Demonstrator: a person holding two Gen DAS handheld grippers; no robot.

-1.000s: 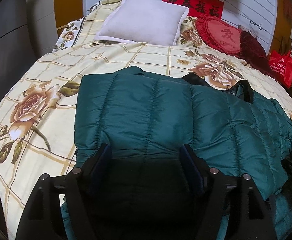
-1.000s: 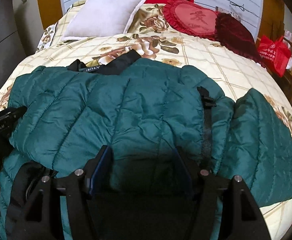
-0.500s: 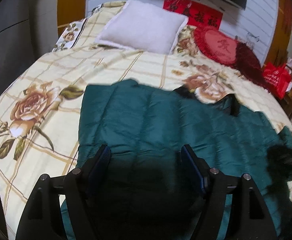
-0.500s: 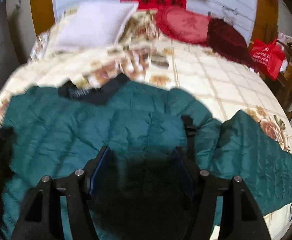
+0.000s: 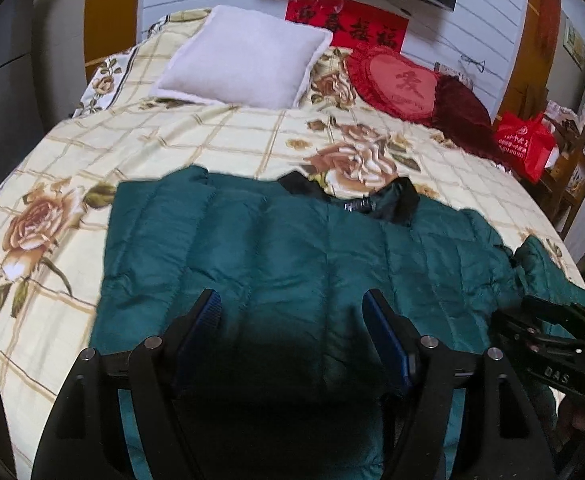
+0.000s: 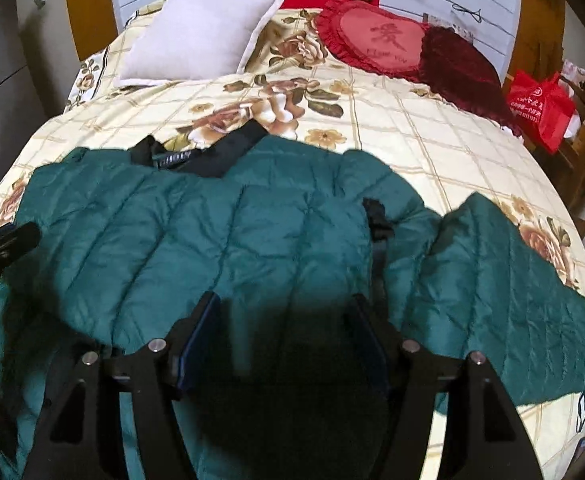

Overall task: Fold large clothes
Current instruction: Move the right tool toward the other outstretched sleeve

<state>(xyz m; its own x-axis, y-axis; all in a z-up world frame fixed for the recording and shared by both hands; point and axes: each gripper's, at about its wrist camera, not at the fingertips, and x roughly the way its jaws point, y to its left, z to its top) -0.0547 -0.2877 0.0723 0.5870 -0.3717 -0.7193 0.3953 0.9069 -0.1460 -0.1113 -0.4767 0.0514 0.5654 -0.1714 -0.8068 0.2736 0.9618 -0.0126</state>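
A dark green quilted jacket point(image 5: 292, 240) with a black collar point(image 5: 372, 204) lies flat across the floral bedspread point(image 5: 212, 140), collar toward the pillows. One sleeve point(image 6: 500, 280) is spread out to the right; the jacket's body point(image 6: 212, 232) fills the middle. My left gripper point(image 5: 294, 308) hovers open above the jacket's near left part, with nothing between its blue pads. My right gripper point(image 6: 284, 312) stands open over the near middle, beside a black strap point(image 6: 376, 224). Each gripper shows at the edge of the other's view: right gripper point(image 5: 552, 344), left gripper point(image 6: 0, 244).
A white pillow point(image 5: 248, 56), a red heart cushion point(image 5: 396, 84) and a dark red cushion point(image 5: 460, 108) lie at the head of the bed. A red bag point(image 5: 524, 144) sits on wooden furniture to the right. A grey wardrobe point(image 5: 4, 80) stands at the left.
The left gripper has lifted and drawn back from the jacket, so more of the bed shows. The right gripper has barely shifted. Both stay open.
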